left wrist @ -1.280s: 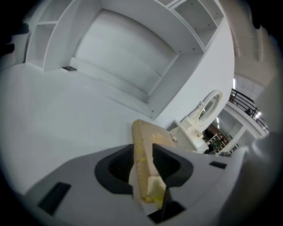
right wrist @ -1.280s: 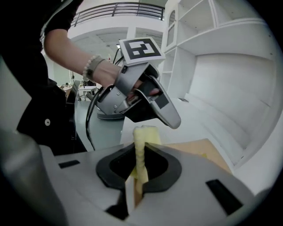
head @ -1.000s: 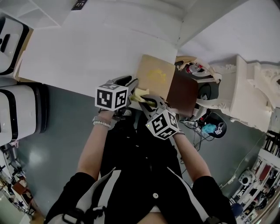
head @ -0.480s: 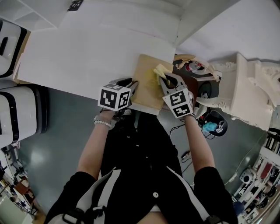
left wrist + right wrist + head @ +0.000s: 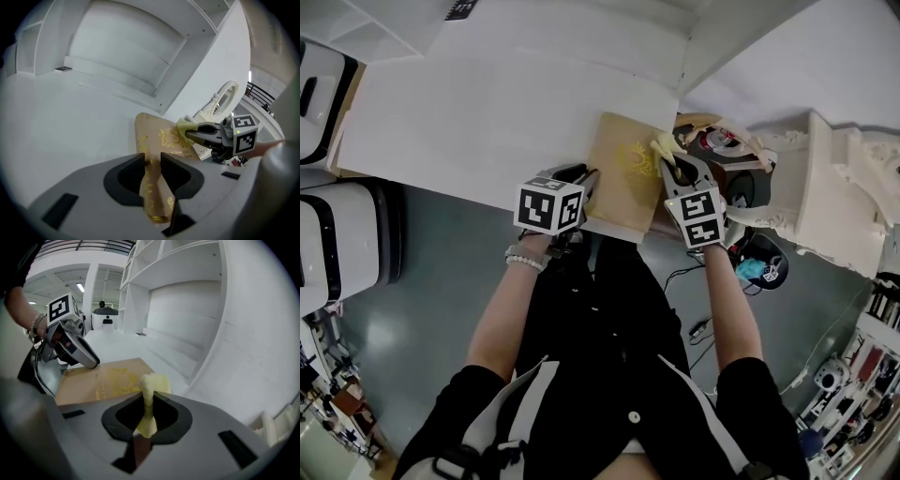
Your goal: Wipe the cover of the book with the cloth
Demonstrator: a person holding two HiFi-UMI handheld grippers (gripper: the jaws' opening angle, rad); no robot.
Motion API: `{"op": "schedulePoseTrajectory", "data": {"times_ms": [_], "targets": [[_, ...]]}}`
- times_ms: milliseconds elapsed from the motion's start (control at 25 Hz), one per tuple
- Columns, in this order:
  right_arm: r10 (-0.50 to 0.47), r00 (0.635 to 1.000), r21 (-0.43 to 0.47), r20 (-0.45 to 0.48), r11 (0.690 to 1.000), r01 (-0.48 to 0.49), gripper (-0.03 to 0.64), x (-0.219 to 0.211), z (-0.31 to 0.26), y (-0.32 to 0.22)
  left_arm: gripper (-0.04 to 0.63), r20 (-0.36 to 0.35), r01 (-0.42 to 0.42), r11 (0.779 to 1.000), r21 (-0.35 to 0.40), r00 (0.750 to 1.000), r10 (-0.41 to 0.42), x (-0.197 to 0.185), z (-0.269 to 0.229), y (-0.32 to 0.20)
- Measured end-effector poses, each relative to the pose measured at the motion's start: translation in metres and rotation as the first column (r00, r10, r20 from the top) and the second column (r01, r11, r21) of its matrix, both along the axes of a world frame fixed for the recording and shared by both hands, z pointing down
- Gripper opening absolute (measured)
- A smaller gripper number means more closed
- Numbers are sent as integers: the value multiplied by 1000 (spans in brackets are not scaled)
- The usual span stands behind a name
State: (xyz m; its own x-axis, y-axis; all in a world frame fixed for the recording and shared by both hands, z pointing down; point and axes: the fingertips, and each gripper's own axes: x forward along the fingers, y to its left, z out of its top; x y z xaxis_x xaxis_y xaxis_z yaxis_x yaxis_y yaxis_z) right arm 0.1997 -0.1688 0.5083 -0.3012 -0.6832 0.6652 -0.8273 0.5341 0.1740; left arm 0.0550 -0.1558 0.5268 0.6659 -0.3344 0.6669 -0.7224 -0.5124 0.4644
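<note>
A tan book (image 5: 622,178) with a gold emblem lies at the near right corner of the white table (image 5: 487,122). My left gripper (image 5: 584,184) grips the book's near left edge. In the left gripper view its jaws (image 5: 151,161) are closing, and the book's edge (image 5: 164,140) fills the gap between them. My right gripper (image 5: 672,164) is shut on a yellow cloth (image 5: 664,147). It holds the cloth at the book's far right corner. In the right gripper view the cloth (image 5: 152,383) stands pinched between the jaws (image 5: 149,404) over the cover (image 5: 98,378).
White shelving rises behind the table (image 5: 131,51). An ornate white piece of furniture (image 5: 825,187) stands at the right. Cables and a blue object (image 5: 752,277) lie on the grey floor. A white and black machine (image 5: 337,244) stands at the left.
My right gripper has swept the cloth from the book's near edge across the cover to its far right corner. The left gripper has stayed on the book's edge.
</note>
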Motion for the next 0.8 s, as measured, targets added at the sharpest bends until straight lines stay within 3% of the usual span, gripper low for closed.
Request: {"op": "schedulePoseTrajectory", "data": {"times_ms": [360, 600, 800], "targets": [[81, 995, -24, 59, 997, -80, 35, -17, 2, 60, 107, -1, 0, 1000, 6, 1000, 0, 0, 1, -1], [42, 999, -15, 1, 999, -42, 35, -41, 1, 98, 107, -11, 4, 1000, 16, 1000, -4, 2, 0, -2], [-5, 1000, -32, 17, 999, 6, 35, -73, -2, 117, 106, 6, -7, 1000, 25, 1000, 7, -1, -1, -1]]}}
